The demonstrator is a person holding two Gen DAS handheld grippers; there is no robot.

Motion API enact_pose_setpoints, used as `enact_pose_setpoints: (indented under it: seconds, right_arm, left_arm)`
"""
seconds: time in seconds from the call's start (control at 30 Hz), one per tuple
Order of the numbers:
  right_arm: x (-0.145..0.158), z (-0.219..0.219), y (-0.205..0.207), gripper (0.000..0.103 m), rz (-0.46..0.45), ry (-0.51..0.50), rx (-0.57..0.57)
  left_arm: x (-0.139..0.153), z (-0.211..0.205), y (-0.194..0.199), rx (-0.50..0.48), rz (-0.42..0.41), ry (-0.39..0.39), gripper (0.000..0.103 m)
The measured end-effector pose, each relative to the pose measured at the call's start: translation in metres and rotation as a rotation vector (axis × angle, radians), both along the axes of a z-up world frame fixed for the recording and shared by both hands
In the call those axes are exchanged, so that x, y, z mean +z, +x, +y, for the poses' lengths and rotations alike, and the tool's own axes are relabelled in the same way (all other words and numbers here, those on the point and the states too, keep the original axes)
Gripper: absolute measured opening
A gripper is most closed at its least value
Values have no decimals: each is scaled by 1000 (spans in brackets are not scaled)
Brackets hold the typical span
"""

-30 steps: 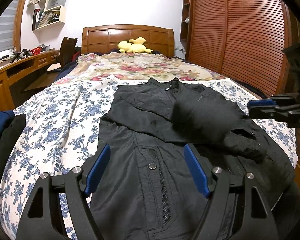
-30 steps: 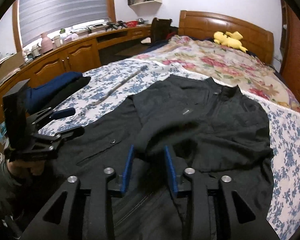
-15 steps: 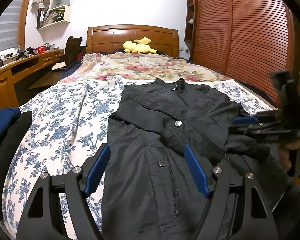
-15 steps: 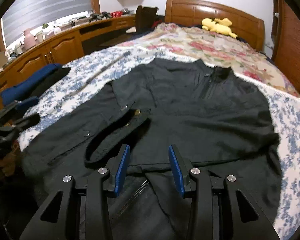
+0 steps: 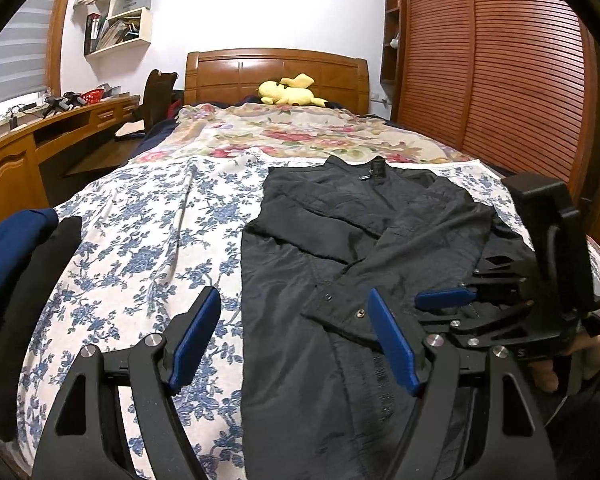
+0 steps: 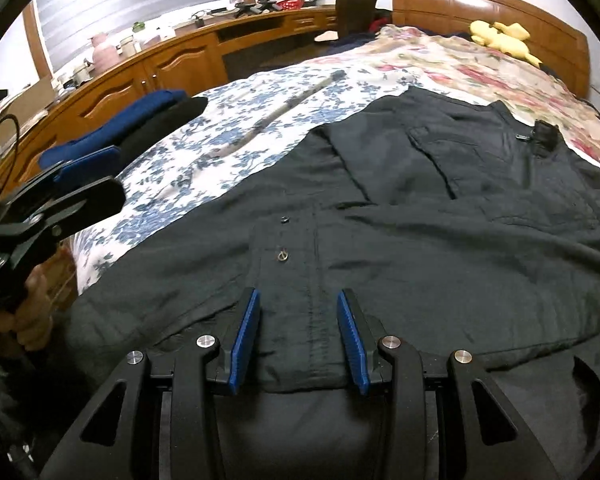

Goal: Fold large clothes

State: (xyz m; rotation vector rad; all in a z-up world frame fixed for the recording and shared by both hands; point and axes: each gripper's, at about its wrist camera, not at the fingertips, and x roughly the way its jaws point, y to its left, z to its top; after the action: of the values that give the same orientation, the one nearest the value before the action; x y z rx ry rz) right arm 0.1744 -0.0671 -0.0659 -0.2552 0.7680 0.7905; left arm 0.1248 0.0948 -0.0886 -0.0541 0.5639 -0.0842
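Jacket (image 5: 340, 280) lies spread across floral bedsheet (image 5: 140, 240).

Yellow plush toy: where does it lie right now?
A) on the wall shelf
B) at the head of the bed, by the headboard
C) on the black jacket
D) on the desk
B: the plush toy lies on the far end of the bed against the wooden headboard, well beyond the jacket.

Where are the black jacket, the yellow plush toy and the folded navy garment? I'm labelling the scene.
black jacket (image 5: 300, 280), left wrist view, front panel.
yellow plush toy (image 5: 288, 92), left wrist view, its body.
folded navy garment (image 6: 140, 114), right wrist view, upper surface.
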Motion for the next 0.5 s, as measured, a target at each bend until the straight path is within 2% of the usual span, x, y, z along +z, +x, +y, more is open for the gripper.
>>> enact_pose_setpoints:
  seconds: [0.13,0.5]
  right_arm:
    - [4,-6,-7,42,-32,2,-24]
    - [8,-79,-47,42,-97,20,-168]
  left_arm:
    - [0,3,-3,3,-1,-1,77]
    - [-2,-8,-14,-23,10,7,77]
